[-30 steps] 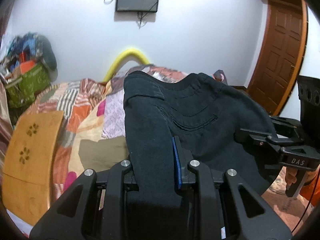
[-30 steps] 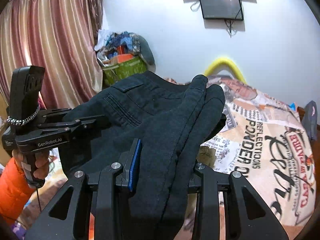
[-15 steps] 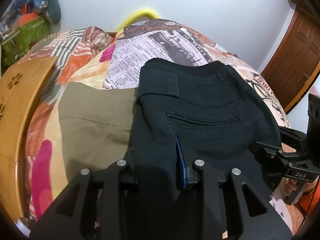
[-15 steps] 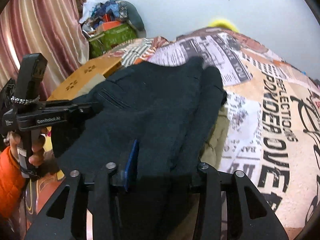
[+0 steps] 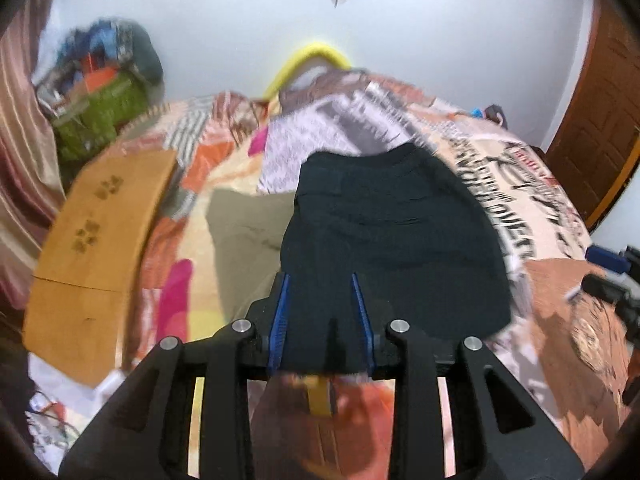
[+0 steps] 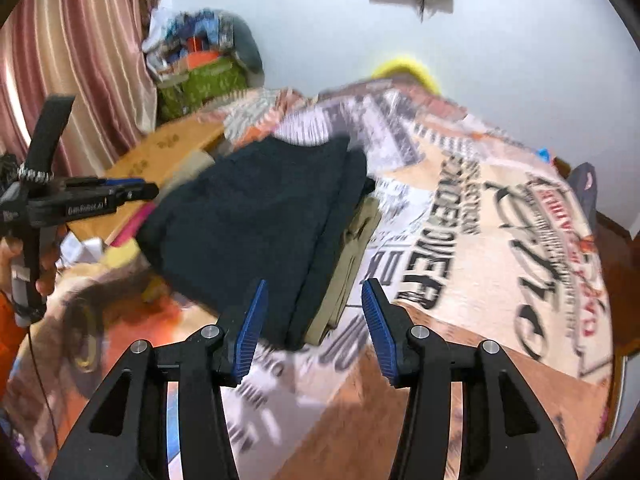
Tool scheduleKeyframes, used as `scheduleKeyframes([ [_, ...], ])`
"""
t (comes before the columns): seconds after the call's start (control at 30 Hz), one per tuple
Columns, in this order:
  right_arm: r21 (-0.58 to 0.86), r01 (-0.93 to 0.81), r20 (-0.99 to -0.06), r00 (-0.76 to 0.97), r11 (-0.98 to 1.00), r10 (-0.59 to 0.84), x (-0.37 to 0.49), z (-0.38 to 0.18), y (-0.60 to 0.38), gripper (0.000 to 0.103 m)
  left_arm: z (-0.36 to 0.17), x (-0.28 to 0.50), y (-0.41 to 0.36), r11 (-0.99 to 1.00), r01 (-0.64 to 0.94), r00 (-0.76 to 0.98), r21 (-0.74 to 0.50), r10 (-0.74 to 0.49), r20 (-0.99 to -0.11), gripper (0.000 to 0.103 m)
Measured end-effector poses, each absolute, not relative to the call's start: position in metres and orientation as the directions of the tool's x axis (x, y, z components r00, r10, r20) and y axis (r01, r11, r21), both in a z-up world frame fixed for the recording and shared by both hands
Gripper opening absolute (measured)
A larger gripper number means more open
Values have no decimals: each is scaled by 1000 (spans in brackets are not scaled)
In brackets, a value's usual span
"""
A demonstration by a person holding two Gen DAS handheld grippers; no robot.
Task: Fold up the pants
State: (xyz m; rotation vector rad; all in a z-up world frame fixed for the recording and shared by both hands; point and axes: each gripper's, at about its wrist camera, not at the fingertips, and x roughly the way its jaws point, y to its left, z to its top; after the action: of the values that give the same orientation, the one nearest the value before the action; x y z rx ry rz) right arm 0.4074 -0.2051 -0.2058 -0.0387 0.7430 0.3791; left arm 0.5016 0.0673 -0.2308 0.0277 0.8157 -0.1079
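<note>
Curtain (image 5: 18, 128) fills the far left of my left view, then a wooden board (image 5: 96, 248), then olive cloth (image 5: 244, 236) lying under the dark pants (image 5: 392, 240), which sit folded at mid-frame on the printed bedspread (image 5: 516, 184). My left gripper (image 5: 322, 320) has let go: its jaws have just been opening, the blue pads stand apart, and the pants' near edge shows between them without being pressed. At the right edge my other tool is only a cut-off sliver. In my right view, the left tool and the hand (image 6: 44, 264) holding it sit at the left edge, the pants (image 6: 256, 224) lie at centre-left on the olive cloth, and the bedspread's lettering runs off to the right. My right gripper (image 6: 312, 320) is released too, jaws just opened further, with the pants' near corner beyond the pads and untouched. I judge the pants soft, light and limp, thick where the layers stack, likely to sag or slide open if lifted by one layer, so I would pinch through all layers at the near corners. Blur smears both views, so seams and pockets are hard to read, and the pants' far edge and underside are hidden from me.
</note>
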Motion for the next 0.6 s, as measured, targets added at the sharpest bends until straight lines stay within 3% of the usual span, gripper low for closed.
scheduleKeyframes([
  [0.17, 120, -348, -561, 749, 930, 353, 352, -147, -221, 45, -160, 421, 51, 990, 139, 779, -4, -111, -618, 31],
  [0.37, 135, -375, -371, 839, 917, 398, 272, -74, -222, 45, -78, 316, 32, 987, 158, 884, -25, -153, -443, 31],
  [0.6, 109, -422, -159, 887, 900, 434, 175, -23, -208, 45, -24, 205, 16, 980, 197, 946, -14, -194, -258, 32],
])
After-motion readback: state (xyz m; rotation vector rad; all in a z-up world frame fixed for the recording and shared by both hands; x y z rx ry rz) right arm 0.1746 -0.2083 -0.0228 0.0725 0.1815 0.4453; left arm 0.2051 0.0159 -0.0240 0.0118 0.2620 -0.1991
